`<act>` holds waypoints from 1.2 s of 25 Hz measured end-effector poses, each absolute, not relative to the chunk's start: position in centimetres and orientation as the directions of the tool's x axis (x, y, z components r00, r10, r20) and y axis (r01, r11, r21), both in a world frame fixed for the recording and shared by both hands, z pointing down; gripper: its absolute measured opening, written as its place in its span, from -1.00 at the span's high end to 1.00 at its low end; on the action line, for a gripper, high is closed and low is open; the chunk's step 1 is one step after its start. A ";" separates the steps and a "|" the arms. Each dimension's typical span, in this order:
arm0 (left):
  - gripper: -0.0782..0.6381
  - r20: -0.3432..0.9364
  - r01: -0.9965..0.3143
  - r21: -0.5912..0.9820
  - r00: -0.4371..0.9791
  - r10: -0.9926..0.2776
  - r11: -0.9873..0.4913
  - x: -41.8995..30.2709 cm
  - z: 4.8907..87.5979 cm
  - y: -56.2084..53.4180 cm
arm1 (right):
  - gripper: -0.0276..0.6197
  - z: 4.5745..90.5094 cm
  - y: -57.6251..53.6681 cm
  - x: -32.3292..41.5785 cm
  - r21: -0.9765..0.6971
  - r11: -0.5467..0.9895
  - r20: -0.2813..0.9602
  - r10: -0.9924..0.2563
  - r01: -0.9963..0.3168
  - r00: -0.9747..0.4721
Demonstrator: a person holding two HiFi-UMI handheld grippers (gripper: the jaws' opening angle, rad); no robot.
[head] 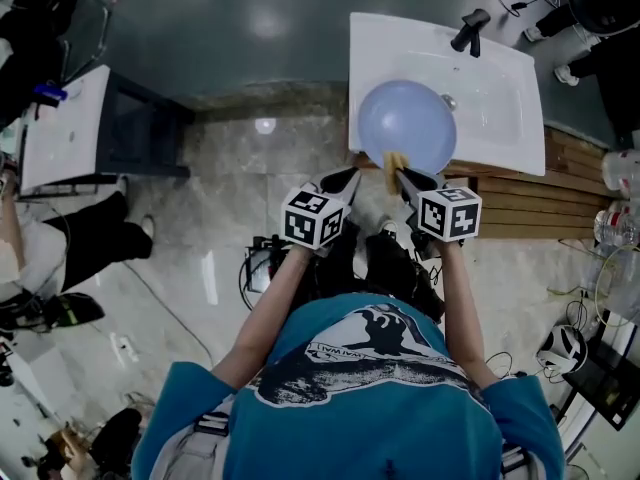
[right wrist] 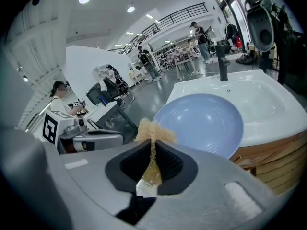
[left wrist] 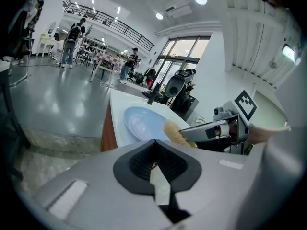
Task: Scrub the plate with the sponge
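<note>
A pale blue plate (head: pixel 405 123) lies in the white sink (head: pixel 500 88); it also shows in the left gripper view (left wrist: pixel 141 123) and the right gripper view (right wrist: pixel 201 121). My right gripper (head: pixel 402 175) (right wrist: pixel 153 145) is shut on a tan sponge (head: pixel 392 162) (right wrist: pixel 152 131), held at the plate's near rim. The left gripper (head: pixel 349 177) (left wrist: pixel 153 145) is shut with nothing between its jaws, just left of the sponge (left wrist: pixel 175 132) and short of the sink's front edge. Each gripper sees the other beside it.
A black faucet (head: pixel 470 30) stands at the sink's far side. The wooden slatted counter (head: pixel 560 193) runs right of the sink, with bottles (head: pixel 620 173) at its end. A white table (head: pixel 60 128) and a seated person are at the left. Cables lie on the floor.
</note>
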State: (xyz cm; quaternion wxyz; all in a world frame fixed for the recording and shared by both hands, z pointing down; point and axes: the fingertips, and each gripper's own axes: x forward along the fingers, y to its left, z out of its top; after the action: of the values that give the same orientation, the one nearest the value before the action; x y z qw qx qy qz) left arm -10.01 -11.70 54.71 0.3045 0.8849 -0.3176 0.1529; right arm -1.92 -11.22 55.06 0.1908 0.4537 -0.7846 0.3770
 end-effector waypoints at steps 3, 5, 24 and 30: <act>0.75 0.470 -0.647 0.429 0.756 -0.455 -0.630 -9.6 54.7 -10.7 | 0.82 54.8 -10.6 -1.6 -0.424 0.297 0.635 -0.576 -0.856 -0.514; 0.75 0.476 -0.646 0.415 0.754 -0.453 -0.640 -9.5 54.6 -10.3 | 0.82 54.7 -10.3 -1.6 -0.426 0.300 0.629 -0.579 -0.854 -0.518; 0.75 0.458 -0.612 0.282 0.762 -0.457 -0.739 -2.0 50.5 2.0 | 0.82 52.0 1.9 5.3 -0.456 0.317 0.527 -0.657 -0.831 -0.540; 0.75 0.443 -0.585 0.255 0.778 -0.445 -0.770 1.0 49.7 8.5 | 0.82 51.2 8.2 7.7 -0.447 0.324 0.495 -0.687 -0.834 -0.532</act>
State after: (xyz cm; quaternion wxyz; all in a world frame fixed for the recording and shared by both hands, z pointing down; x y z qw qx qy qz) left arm 1.02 8.53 49.74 0.1928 0.9230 -0.2791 0.1816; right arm 7.68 8.17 51.18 0.1082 0.4713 -0.8065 0.3401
